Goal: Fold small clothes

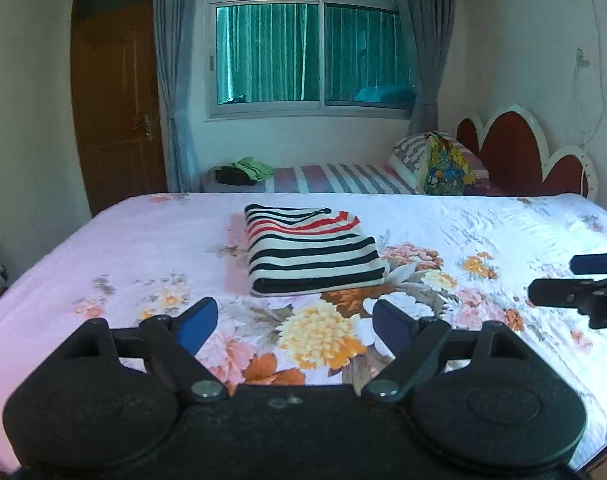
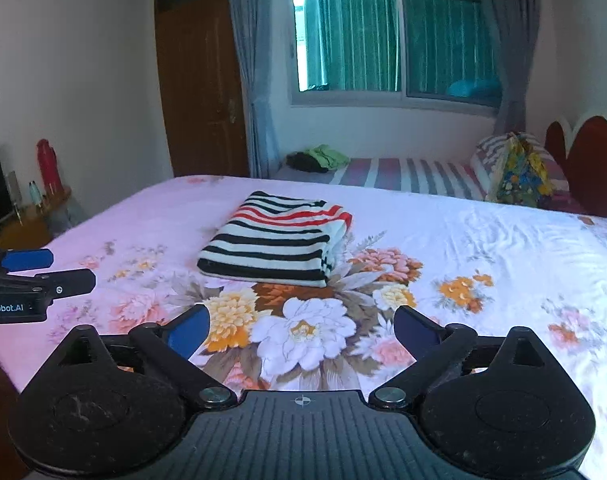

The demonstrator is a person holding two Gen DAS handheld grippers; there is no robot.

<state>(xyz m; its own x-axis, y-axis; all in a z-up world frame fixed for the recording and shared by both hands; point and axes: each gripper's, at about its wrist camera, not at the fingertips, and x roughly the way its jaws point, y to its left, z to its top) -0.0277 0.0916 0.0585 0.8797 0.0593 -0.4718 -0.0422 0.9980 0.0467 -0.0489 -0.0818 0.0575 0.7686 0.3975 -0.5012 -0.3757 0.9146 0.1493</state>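
A folded garment [image 1: 311,250] with black, white and red stripes lies flat on the floral bedsheet [image 1: 143,240], and it shows in the right wrist view too as the same garment [image 2: 275,246]. My left gripper [image 1: 295,318] hovers over the sheet short of the garment, open, with nothing between its blue pads. My right gripper [image 2: 301,326] is likewise open and empty, short of the garment's near edge. Each gripper shows at the side of the other's view: the right gripper [image 1: 551,278] and the left gripper [image 2: 73,270].
A second bed with a striped sheet [image 1: 343,178] stands behind, bearing a dark and green pile of clothes [image 1: 245,172] and a flowered bag [image 1: 445,168]. A red headboard [image 1: 515,156], a window, curtains and a brown door [image 1: 115,108] line the walls. Bottles [image 2: 49,168] stand on a side table.
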